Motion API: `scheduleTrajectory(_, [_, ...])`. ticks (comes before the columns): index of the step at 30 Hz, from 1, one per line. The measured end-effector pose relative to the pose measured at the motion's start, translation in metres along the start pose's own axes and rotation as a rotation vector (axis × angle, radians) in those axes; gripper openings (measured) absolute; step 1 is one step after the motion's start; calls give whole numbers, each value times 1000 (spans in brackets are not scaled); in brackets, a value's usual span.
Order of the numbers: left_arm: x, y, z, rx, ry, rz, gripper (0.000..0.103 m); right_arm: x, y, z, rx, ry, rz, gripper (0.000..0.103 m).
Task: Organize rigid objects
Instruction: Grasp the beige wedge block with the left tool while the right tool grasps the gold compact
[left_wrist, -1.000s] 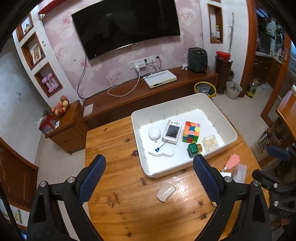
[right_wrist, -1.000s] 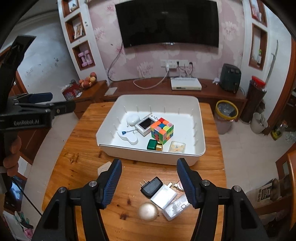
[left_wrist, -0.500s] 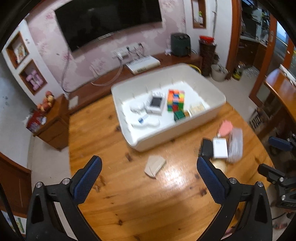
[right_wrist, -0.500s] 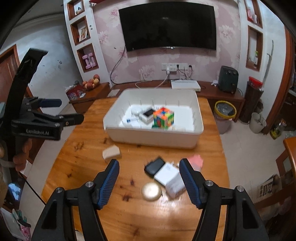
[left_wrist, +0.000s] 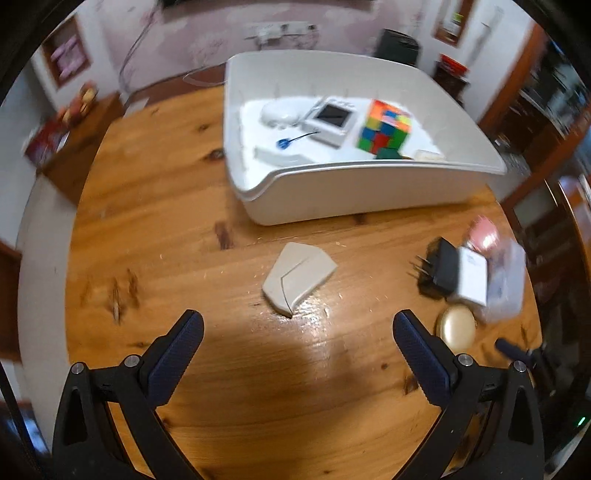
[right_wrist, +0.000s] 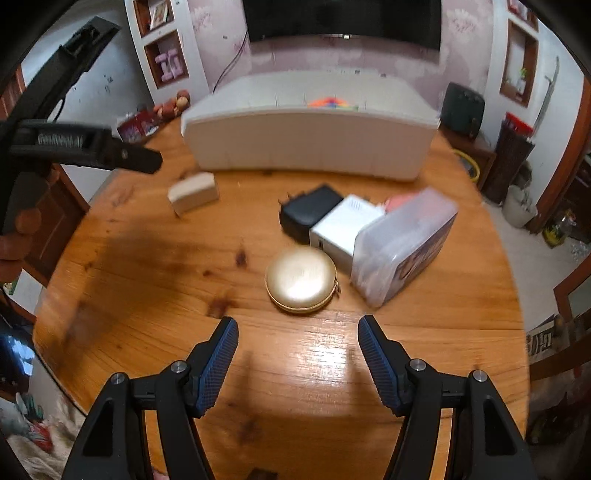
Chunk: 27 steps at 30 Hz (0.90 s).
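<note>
- Gold-toned round case now sits at twelve o'clock just ahead of the right gripper; both grippers have dropped toward the wooden table, so pickups look imminent.
- The left gripper, fingers wide apart and empty, faces a beige wedge-shaped piece, possibly a plastic cover.
- Right fingers also spread, empty; white bin beyond at twelve.

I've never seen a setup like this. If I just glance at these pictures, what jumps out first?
Probably the big white bin at the far side of the round wooden table, with a bright multicolored puzzle cube inside it. Nearer, a shiny gold round case lies just ahead of the open right gripper, beside a black charger and a clear plastic box.
</note>
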<state>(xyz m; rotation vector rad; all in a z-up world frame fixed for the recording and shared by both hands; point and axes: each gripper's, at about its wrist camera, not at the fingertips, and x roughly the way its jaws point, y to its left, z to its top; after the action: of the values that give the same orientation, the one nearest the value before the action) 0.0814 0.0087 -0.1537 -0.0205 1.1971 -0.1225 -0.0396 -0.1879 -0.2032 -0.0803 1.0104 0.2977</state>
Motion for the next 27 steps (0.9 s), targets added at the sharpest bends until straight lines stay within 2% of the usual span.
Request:
scheduleTrajectory(6, [17, 15, 4, -253, 11, 30, 102, 29, 2, 1, -53, 25, 2, 68])
scheduleTrajectory(10, [20, 16, 9, -368, -14, 72, 102, 34, 11, 6, -136, -18, -14, 64])
scheduleTrajectory(15, [34, 12, 13, -467, -13, 138, 102, 37, 8, 10, -141, -65, 2, 62])
scheduleTrajectory(17, [44, 13, 14, -514, 2, 160, 102, 36, 5, 8, -135, -95, 3, 57])
scheduleTrajectory(21, [55, 15, 13, -604, 15, 184, 102, 36, 2, 9, -117, -109, 19, 56])
scheduleTrajectory(27, [66, 12, 11, -612, 49, 243, 101, 35, 0, 10, -104, -111, 39, 57])
